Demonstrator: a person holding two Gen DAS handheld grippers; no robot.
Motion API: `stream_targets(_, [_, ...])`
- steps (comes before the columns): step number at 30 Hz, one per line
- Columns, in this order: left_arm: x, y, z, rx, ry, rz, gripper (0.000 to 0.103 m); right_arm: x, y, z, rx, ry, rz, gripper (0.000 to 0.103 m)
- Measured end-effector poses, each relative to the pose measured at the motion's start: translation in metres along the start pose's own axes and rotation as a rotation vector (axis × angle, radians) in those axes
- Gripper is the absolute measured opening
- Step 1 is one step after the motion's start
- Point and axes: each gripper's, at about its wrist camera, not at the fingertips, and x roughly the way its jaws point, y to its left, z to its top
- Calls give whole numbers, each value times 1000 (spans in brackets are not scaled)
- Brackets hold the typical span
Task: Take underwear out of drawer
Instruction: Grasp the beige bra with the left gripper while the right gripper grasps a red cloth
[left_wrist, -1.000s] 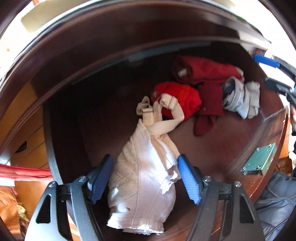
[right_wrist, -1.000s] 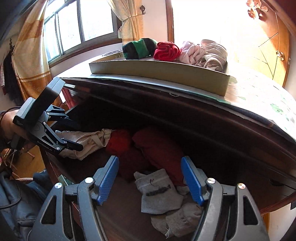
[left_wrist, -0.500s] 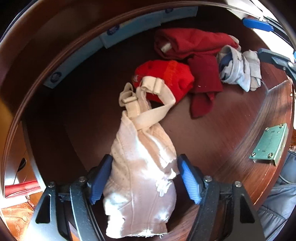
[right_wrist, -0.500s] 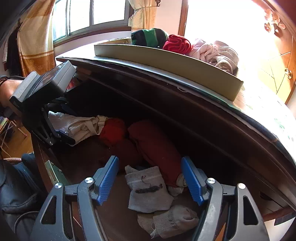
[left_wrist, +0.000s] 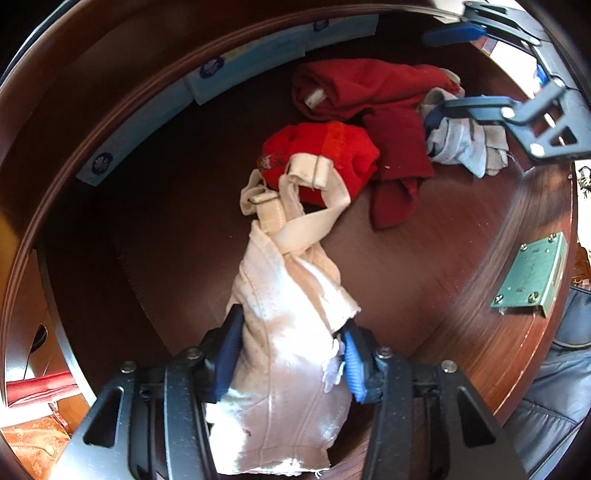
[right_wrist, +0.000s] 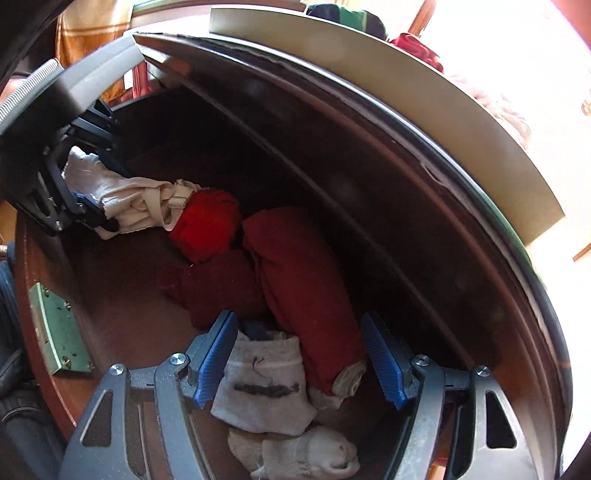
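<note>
Left wrist view: the left gripper, at bottom centre, has just closed its jaws onto the cream underwear in the drawer. Bare drawer floor lies left of it; red garments sit upper centre.

Right wrist view: the right gripper, jaws wide, straddles grey socks and a dark red roll without touching them. The drawer's back wall curves along the right.

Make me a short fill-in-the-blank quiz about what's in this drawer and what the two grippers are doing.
1. The left gripper has just been closing its jaws on the ____ padded fabric undergarment.
2. The right gripper hovers with jaws ____ over the grey folded socks.
3. The green metal lock plate is screwed to the dark wooden ____.

Missing words: cream; open; drawer
</note>
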Motion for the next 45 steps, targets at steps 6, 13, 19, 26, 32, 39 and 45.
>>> stream_targets(6, [-7,11,-8,3,-5,-19,48,28,4,16,-54,83,-50,64])
stream_targets(13, [-13,22,-10,3,-12,-32,48,55,9,26,-86,160,-75,61])
stream_targets(19, [-14,28,-10,-16,-20,-42,48,75,22,30,-110,226,-61,57])
stream_targets(26, [-15,34,-13,-15,-25,-50,48,65,43,33,-137,261,61,38])
stream_targets(32, [-13,35,-13,-17,-21,-46,48,62,50,46,-120,251,66,41])
stream_targets(39, [-15,30,-8,-18,-17,-43,48,80,48,70,-88,244,69,50])
stream_targets(45, [-19,27,-8,-11,-35,-26,44,90,38,85,-47,233,93,37])
